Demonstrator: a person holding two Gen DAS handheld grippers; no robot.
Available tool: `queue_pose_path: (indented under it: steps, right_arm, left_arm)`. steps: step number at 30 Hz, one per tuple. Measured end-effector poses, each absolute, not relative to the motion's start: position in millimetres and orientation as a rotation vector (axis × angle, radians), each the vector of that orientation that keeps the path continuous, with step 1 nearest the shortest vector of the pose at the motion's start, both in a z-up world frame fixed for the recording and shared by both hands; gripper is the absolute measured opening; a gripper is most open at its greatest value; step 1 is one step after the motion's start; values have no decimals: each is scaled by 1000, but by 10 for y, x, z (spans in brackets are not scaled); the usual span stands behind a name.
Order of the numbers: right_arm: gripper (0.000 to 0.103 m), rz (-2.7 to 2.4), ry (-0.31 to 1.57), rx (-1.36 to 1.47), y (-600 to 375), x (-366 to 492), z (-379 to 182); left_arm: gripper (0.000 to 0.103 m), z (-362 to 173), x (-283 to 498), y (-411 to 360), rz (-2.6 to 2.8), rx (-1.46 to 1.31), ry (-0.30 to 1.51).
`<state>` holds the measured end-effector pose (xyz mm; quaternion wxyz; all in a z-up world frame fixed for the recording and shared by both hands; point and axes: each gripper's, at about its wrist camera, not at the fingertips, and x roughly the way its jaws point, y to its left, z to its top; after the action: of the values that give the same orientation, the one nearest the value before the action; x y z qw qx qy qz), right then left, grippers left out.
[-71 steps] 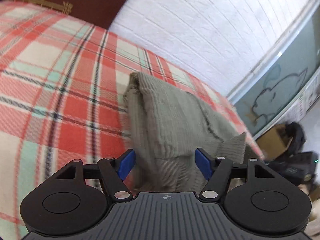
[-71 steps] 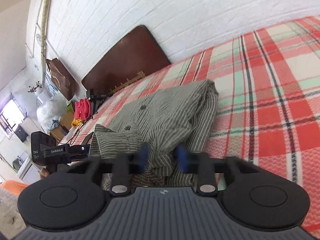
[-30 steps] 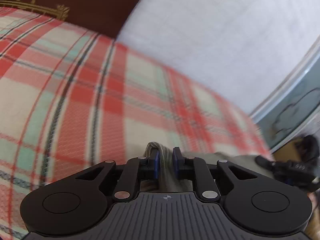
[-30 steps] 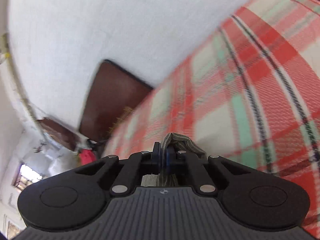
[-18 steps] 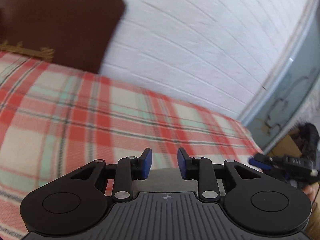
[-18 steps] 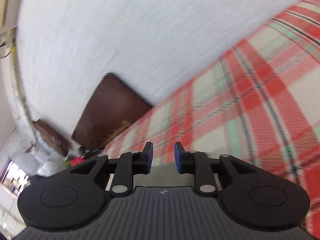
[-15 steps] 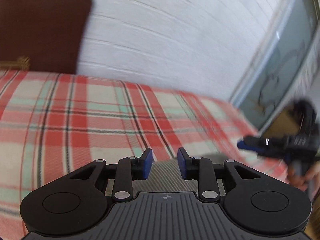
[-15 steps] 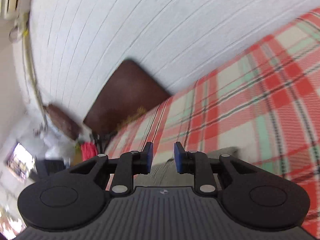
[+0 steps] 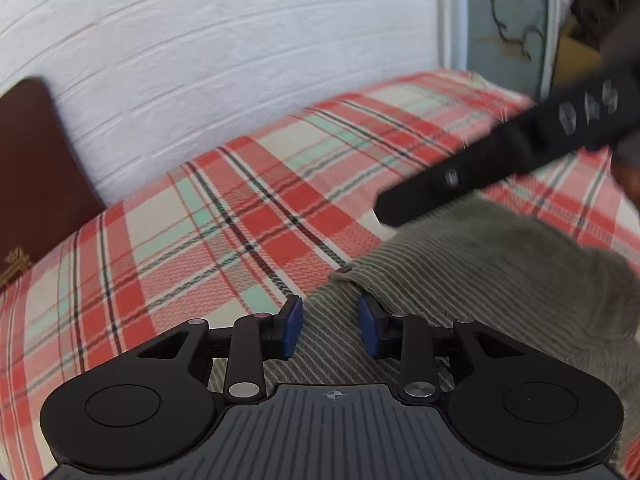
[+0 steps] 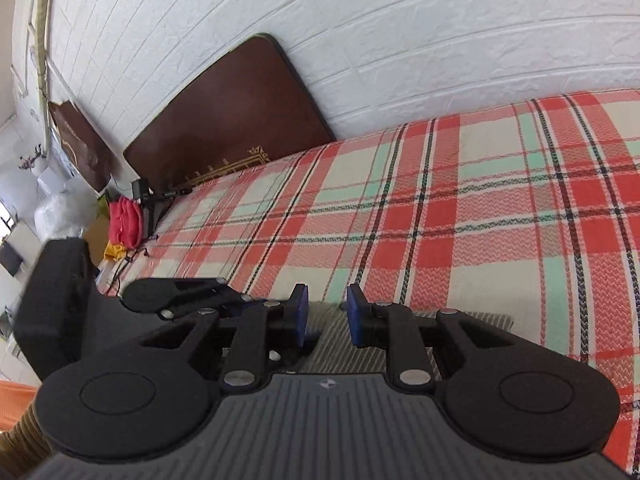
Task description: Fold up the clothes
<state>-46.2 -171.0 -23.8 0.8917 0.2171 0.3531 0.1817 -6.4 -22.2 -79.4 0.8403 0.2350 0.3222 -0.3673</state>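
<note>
Shirt (image 9: 480, 280) released, both tools now parted

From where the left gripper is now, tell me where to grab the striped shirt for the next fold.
Probably the striped shirt at its folded corner just ahead of the left gripper, coming from above and closing across the edge: there the cloth lies flat against the plaid bedcover.

Left claw (image 9: 330, 330) open above striped shirt (image 9: 460, 280).
</note>
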Motion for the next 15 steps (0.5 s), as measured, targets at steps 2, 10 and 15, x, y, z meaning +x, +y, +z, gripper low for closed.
queue_pose_path:
  steps: [2, 10, 15]
  right_arm:
    - [24, 375, 729, 460, -1746, -480, -225]
    - [25, 373, 752, 452, -1790, -498, -236]
    - [24, 425, 821, 497, -1713, -349, -359]
  left_arm:
    - [45, -821, -75, -281, -794, 521, 674]
    - [57, -703, -49, -35, -817, 387, 700]
    - [59, -647, -119, 159, -846, 325, 728]
